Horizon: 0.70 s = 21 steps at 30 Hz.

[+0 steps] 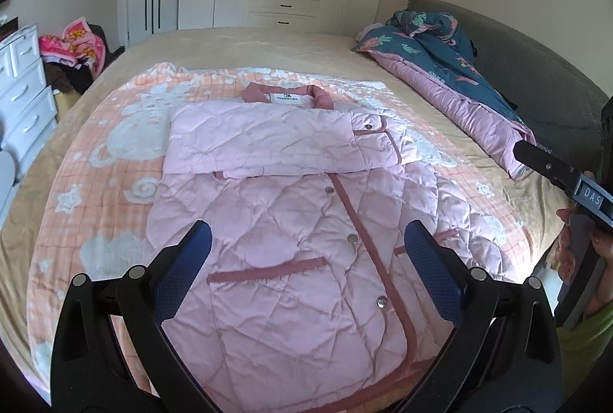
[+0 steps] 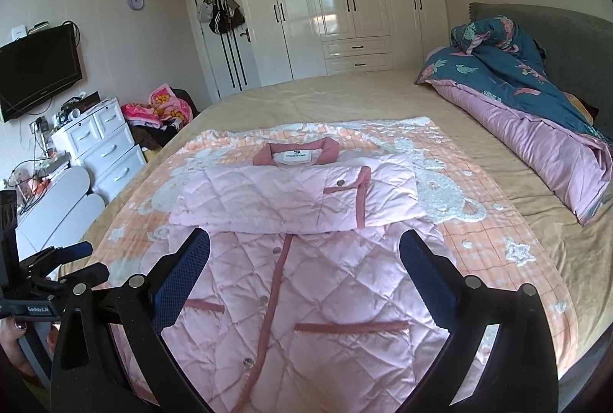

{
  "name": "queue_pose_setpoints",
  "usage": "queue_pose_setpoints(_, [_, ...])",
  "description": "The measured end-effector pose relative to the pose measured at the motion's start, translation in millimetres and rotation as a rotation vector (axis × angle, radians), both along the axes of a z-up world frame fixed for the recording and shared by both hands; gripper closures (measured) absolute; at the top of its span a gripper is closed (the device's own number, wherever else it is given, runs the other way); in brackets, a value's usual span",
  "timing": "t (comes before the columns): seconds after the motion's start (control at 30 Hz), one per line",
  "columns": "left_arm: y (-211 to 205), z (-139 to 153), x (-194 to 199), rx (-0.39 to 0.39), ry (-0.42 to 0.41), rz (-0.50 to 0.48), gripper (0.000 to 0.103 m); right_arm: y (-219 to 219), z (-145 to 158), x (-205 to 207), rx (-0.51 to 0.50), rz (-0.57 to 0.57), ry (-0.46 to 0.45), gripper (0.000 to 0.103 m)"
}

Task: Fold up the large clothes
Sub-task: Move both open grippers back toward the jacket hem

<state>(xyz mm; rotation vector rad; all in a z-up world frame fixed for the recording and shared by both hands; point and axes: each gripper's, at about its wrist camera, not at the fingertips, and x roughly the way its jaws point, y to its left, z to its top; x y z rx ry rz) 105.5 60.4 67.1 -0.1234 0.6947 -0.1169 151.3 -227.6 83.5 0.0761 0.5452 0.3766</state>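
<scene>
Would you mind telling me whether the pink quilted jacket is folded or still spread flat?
Partly folded: the pink quilted jacket has its sleeves folded across the chest, with the lower body spread flat.

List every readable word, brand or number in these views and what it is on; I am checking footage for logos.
"DAS": on the right gripper, by its handle; anything further is cut off.
Left gripper: white lettering on its label, too blurred to read.
Jacket neck label: a small logo and a line of text, too small to read.
Wall clock: numerals too small to read.
</scene>
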Motion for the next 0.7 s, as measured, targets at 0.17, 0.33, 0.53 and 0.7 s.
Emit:
queue_pose_setpoints(0.17, [-3, 2, -11, -0.005, -0.011, 0.013, 0.009, -5, -7, -7, -0.005, 0.007, 0.006, 0.004])
queue_pose_setpoints(0.33, [-5, 1, -18, -0.011, -0.012, 0.026, 0.009, -10, -12, -15, -0.005, 0.013, 0.009, 0.004])
queue_pose_setpoints(0.53, [-8, -6, -25, -0.012, 0.004, 0.042, 0.008, -15, -16, -22, -0.002, 0.023, 0.013, 0.004])
queue_pose_setpoints(0.7, [-11, -17, -32, -0.014, 0.021, 0.055, 0.008, -20, -23, -29, -0.004, 0.035, 0.022, 0.004])
